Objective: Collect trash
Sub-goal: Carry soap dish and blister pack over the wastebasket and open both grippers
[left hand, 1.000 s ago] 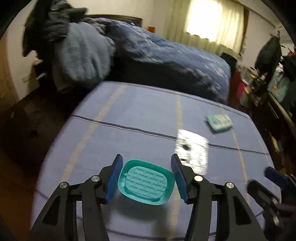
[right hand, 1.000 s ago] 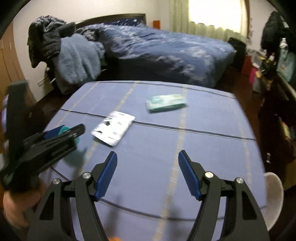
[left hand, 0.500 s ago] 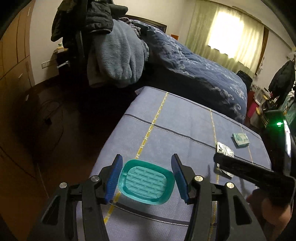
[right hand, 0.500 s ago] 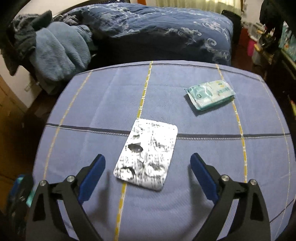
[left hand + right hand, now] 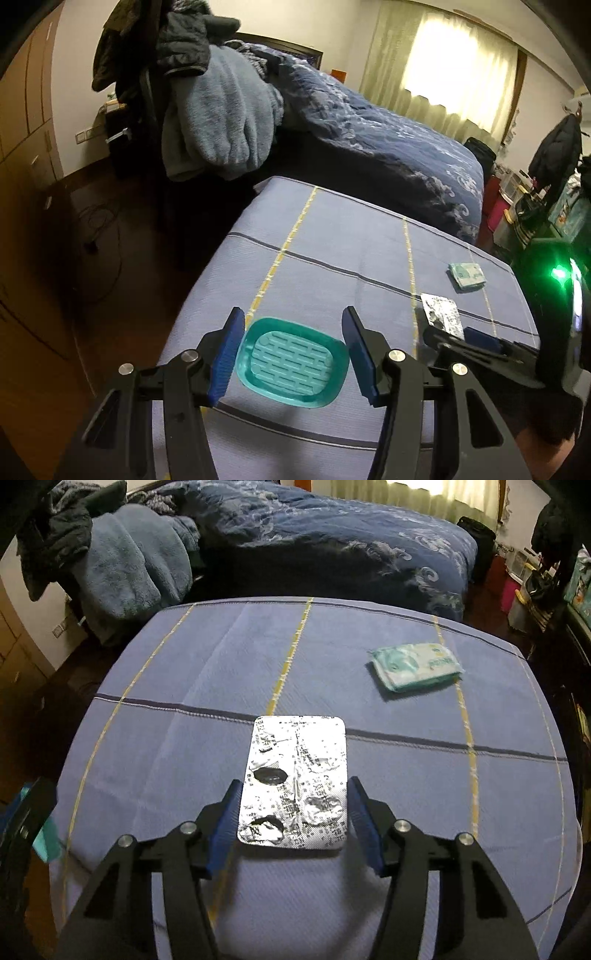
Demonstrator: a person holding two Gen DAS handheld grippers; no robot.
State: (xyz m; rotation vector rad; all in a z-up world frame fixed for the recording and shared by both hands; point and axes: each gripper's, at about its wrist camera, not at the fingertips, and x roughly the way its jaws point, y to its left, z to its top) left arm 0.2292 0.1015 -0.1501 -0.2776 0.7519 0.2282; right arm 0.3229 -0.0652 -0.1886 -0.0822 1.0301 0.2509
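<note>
Right tool (image 5: 293, 812) moved onto blister pack (image 5: 295, 779), jaws closing around it; left tool (image 5: 291, 354) pinches teal dish (image 5: 291, 369). Next: lift, likely.

- bed (image 5: 388, 147) with dark blue patterned duvet, behind table (image 5: 332, 240) with blue striped cloth
- bright curtained window (image 5: 454, 62)
- fleece blanket (image 5: 218, 122) piled on chair
- dark wood floor (image 5: 92, 258), white walls
</note>
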